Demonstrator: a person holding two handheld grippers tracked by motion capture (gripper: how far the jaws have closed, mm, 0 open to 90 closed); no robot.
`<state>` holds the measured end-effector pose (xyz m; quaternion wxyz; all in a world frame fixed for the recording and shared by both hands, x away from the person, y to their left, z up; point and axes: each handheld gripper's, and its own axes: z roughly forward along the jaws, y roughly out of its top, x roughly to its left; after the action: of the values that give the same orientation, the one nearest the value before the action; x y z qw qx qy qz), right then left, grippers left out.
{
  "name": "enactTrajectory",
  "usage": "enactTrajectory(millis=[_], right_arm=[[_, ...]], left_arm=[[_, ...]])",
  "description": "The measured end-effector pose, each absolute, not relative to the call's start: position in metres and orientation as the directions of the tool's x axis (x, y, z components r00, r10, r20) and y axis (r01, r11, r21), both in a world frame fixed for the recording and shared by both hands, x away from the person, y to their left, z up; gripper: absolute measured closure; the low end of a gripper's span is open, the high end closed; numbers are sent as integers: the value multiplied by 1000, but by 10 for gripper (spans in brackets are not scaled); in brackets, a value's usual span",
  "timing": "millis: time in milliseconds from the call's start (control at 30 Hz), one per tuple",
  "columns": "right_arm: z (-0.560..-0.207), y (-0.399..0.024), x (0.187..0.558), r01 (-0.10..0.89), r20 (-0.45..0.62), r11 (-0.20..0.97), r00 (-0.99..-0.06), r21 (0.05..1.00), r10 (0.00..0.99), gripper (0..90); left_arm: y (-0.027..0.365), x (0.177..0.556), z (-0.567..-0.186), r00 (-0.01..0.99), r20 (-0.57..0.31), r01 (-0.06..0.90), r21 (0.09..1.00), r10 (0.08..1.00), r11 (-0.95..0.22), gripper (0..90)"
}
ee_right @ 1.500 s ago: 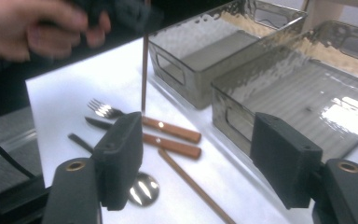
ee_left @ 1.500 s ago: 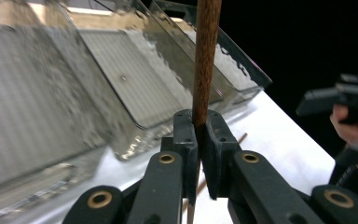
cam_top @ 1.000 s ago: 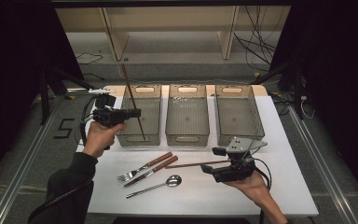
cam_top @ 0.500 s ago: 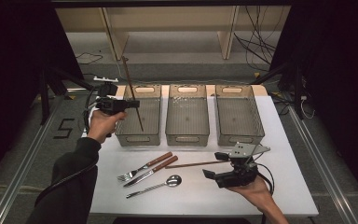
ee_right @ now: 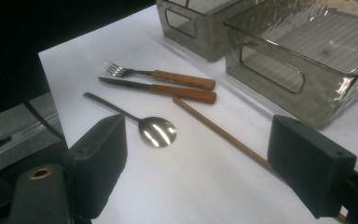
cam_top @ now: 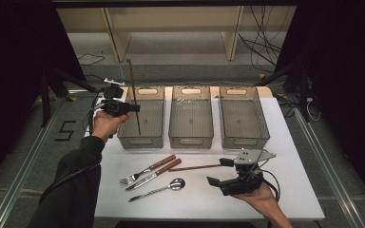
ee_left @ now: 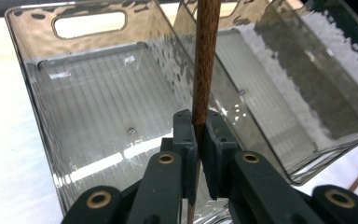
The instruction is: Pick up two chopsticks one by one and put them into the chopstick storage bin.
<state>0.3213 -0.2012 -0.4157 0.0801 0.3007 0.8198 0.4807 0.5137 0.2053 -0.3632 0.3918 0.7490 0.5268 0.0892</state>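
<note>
Step in hand, as I read it: sorting the utensils into the bins, with the first chopstick point(cam_top: 134, 95) about to go into the left bin point(cam_top: 141, 140). The left gripper point(cam_top: 134, 108) is clamped tight on that chopstick near its lower half; in the left gripper view the two black pads point(ee_left: 185, 135) pinch the brown shaft point(ee_left: 206, 60), which stands close to upright, its lower tip over the bin's floor and its top rising well above the rim. Next move probably calls for lowering or tilting the stick until it lies along the bin, then easing the jaws apart (dropped from upright, it may bounce or lean on the wall). The right gripper point(cam_top: 223, 172) hovers low over the table point(cam_top: 294, 190), jaws spread wide and having just been opening, holding nothing; the second chopstick point(ee_right: 223, 135) lies flat on the cloth, its far end between the pads. Fork point(cam_top: 145, 172), knife point(cam_top: 154, 175) and spoon point(cam_top: 159, 189) lie just left of it.
</note>
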Motion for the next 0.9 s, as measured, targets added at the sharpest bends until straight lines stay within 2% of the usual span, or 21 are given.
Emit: enactTrajectory(millis=[900], right_arm=[[-419,-199,321,418,159,372,-814,829,559,209]], left_arm=[[213,519,-395,404,-257,774,608,878,-178,837]])
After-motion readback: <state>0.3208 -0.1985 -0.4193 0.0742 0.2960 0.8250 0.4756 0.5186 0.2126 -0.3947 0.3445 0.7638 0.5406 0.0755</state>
